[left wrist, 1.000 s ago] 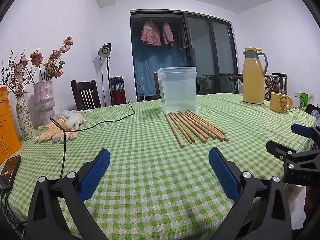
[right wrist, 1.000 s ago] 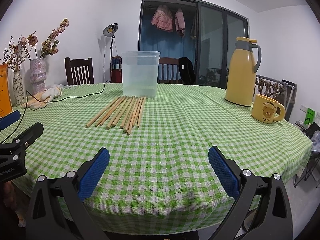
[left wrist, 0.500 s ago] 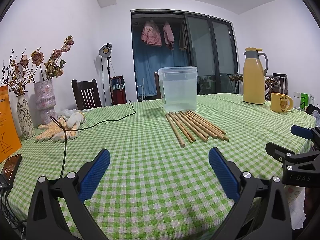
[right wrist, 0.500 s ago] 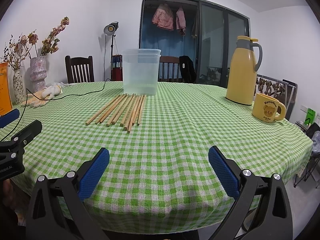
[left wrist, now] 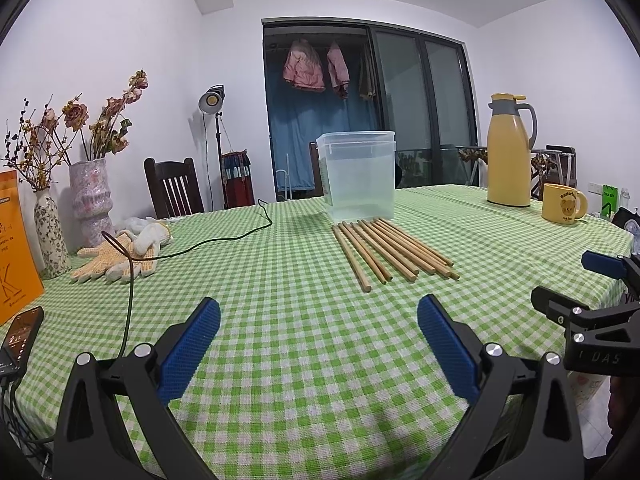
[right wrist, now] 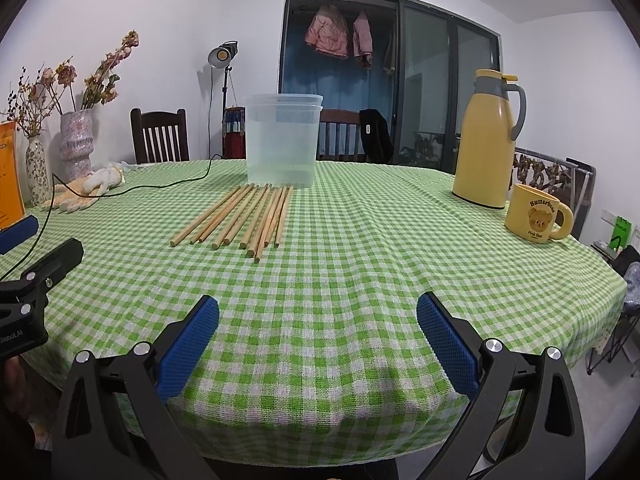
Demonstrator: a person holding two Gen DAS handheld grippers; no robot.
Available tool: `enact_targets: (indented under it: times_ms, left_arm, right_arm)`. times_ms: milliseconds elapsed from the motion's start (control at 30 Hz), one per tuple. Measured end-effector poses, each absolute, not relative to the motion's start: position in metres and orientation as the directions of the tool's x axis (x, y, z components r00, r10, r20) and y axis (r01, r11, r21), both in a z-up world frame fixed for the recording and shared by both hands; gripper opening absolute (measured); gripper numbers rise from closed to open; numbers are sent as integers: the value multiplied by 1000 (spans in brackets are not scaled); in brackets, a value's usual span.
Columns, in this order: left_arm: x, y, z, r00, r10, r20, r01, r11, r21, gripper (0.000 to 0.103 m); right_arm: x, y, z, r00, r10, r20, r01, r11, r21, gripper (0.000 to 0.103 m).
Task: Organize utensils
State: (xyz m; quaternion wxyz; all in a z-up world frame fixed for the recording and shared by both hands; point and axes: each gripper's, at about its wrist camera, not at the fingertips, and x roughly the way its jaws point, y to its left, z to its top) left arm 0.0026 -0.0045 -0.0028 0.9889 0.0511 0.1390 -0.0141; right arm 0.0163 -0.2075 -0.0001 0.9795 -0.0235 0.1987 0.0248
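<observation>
On the round table (right wrist: 360, 264) with its green checked cloth, a row of wooden chopsticks (right wrist: 244, 216) lies side by side, their far ends close to a clear plastic tub (right wrist: 282, 140) that stands upright behind them. Both grippers hover above the near edge of the table, well apart from the chopsticks. The left gripper (left wrist: 318, 334) has its blue-padded fingers spread wide and holds nothing; the right gripper (right wrist: 317, 334) is likewise spread wide and empty. From the left wrist view, the chopsticks (left wrist: 390, 250) lie ahead and to the right, with the tub (left wrist: 357, 176) just beyond. To the right on the table stand a yellow jug (right wrist: 488, 140) and, near it, a yellow mug (right wrist: 536, 220) with a bear printed on it. To the left lie a pair of work gloves (left wrist: 122, 254), a black cable (left wrist: 208, 242) running across them, two vases (left wrist: 86, 196) of dried flowers, and a phone (left wrist: 20, 334) at the edge.
</observation>
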Motion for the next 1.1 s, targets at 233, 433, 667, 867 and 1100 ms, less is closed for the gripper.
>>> enact_targets:
  times_ms: [233,433,667,867,1100]
  left_arm:
    - [3,-4,-3,961,-13,-277,42,994,99,96]
    - [3,-3,-3,961,-12,-276,40,994,99,96]
    - [4,-3,-4,960,-13,-279,44,993,105,96]
    - [4,-4,-4,960,-14,-279,45,993,105,96]
    - [18,-2,-3,948,-32,-316,61,995,83,96]
  right_arm:
    - [16,-208,-1,921,39,-388,-58,998,-35,95]
    - [18,-207,-3,918,39,-394,-59,998,-38,95]
    - [18,-208,-4,917,37,-398,-57,998,-40,95]
    - [17,-206,-4,916,41,-400,-63,997,-42,95]
    - [29,-205,3,922,61,-383,-87,995,-51,95]
